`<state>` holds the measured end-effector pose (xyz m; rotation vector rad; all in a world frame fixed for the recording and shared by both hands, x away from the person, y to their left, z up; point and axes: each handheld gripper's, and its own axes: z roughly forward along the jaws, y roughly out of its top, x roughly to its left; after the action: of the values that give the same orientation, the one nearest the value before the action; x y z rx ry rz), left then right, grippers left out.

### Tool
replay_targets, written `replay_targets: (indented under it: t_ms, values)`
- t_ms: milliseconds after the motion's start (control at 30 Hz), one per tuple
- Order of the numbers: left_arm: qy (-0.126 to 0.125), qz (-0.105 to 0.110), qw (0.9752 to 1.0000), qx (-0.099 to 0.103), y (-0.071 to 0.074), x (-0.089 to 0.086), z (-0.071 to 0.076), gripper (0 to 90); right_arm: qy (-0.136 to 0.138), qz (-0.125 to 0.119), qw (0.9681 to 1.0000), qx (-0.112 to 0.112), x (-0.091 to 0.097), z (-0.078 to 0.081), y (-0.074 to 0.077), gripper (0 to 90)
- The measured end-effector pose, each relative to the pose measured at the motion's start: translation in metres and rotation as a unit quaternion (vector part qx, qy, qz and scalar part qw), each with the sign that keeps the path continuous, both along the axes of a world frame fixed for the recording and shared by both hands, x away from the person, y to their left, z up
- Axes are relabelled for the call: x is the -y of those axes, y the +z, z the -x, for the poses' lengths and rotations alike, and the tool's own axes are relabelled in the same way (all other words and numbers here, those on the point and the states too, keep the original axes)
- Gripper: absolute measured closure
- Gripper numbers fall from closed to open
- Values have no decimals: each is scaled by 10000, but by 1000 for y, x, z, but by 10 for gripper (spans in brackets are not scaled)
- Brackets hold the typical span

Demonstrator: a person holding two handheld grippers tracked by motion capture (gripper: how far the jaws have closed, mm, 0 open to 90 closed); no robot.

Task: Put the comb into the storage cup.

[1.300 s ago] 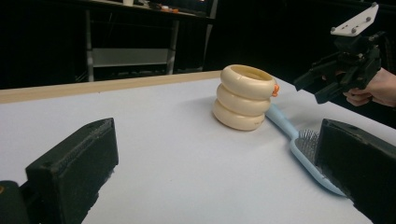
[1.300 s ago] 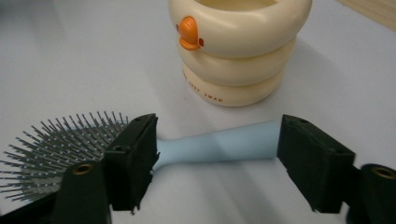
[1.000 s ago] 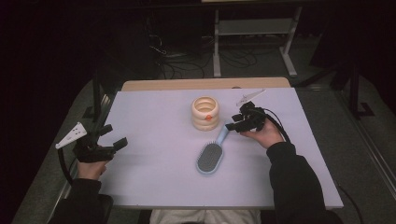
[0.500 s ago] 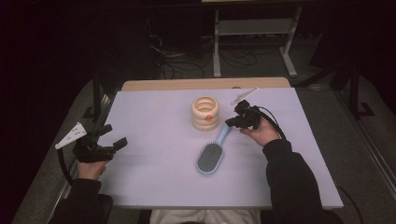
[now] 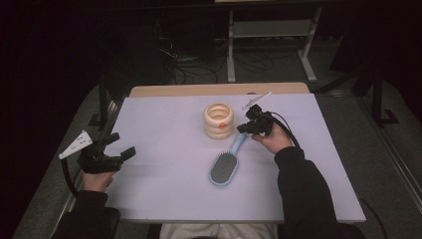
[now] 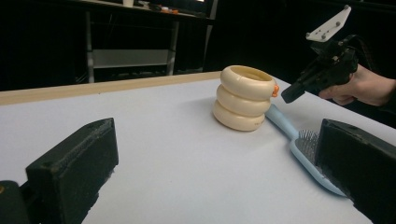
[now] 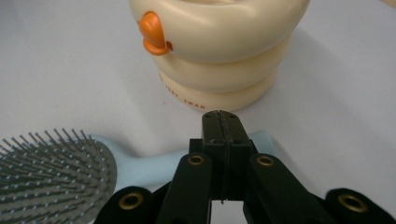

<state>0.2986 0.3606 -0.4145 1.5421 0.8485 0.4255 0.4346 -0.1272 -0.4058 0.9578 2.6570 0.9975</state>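
Note:
A cream stack of three rings with a small orange beak stands at the middle back of the white tabletop. In front and to the right of it lies a light-blue hairbrush, bristles up, its handle pointing toward the stack. My right gripper hovers over the end of that handle, right beside the stack. It is shut, pads together with nothing between them. My left gripper rests at the table's left edge, open and empty.
A wooden strip runs along the table's back edge. Behind it, a metal shelf frame and loose cables sit on the dark floor. The person's sleeves come in from the bottom at both sides.
My right gripper has edged a little left toward the cream stack, and its jaws have come together. The left gripper, the brush and the stack have stayed put.

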Motion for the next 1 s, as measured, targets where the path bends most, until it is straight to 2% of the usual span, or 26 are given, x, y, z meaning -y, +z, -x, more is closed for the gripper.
replay_targets:
  t_ms: [100,367,667,1000]
  values:
    - [-13,8,10000,-18,0,0,-1,0,1,-21,10000,-8,-2,-2,-1,886]
    - [-35,-13,10000,-20,-1,1,-1,0,92,111,9999,-73,-10,-7,-14,885]
    - [-22,19,10000,-24,-1,1,0,0,0,184,9998,-40,-10,-18,-25,885]
    - [-43,32,10000,-11,-1,0,-1,0,-102,24,9999,-57,-6,-29,-33,885]
